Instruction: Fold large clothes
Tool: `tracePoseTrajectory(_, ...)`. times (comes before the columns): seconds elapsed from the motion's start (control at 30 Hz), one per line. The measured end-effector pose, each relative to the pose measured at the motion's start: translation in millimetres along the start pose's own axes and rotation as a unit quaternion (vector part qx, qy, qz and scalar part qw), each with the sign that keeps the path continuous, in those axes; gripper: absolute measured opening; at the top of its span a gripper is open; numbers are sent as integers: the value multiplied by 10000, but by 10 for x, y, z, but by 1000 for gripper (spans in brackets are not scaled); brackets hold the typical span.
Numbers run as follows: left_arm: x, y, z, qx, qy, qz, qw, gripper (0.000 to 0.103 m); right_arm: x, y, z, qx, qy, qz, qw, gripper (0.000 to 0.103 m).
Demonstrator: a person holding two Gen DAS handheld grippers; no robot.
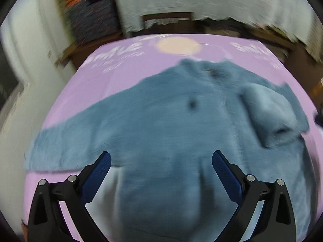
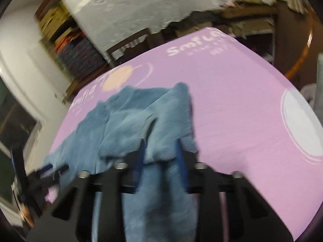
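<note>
Blue fleece sweater spread on a pink tabletop, one sleeve lifted.

The pink tabletop, printed with white lettering and a peach circle, carries the blue sweater, which lies flat with its collar toward the far edge; one sleeve is folded over onto the body. The left gripper hovers above the hem with its jaws spread wide, holding nothing. The right gripper is clamped on a bunched fold of sweater fabric, raised off the tabletop.
</note>
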State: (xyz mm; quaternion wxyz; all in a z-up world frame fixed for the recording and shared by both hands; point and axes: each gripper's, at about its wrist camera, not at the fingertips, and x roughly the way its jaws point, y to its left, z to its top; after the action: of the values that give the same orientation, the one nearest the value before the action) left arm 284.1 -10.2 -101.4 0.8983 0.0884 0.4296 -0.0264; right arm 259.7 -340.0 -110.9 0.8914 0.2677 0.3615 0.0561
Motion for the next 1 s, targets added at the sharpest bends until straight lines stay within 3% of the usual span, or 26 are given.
tracePoseTrajectory(0.1,-101,-519,91,722,-171,67,9972,100,53,-104,87,157,-30,62,9999,16)
tracePoseTrajectory(0.27,82,-1062,171,1324,-124,125,9910,100,214,-187,61,301,-7,174,9994,16)
tracePoseTrajectory(0.73,360,-1382,480,1298,-386,-198,9906,99,322,-283,40,467,232,421,9978,17)
tracePoseTrajectory(0.83,370,-1340,522,1162,-468,-259,9918,69,293,-294,56,484,143,416,9979,17)
tracePoseTrajectory(0.9,386,-1254,548,989,-355,-491,9932,24,271,-284,71,477,85,453,9978,17)
tracePoseTrajectory(0.97,360,-1107,593,734,-347,-622,9948,11,237,-263,81,413,-26,456,9981,17)
tracePoseTrajectory(1.0,321,-1033,610,621,-429,-574,9955,11,230,-251,81,382,-51,463,9982,17)
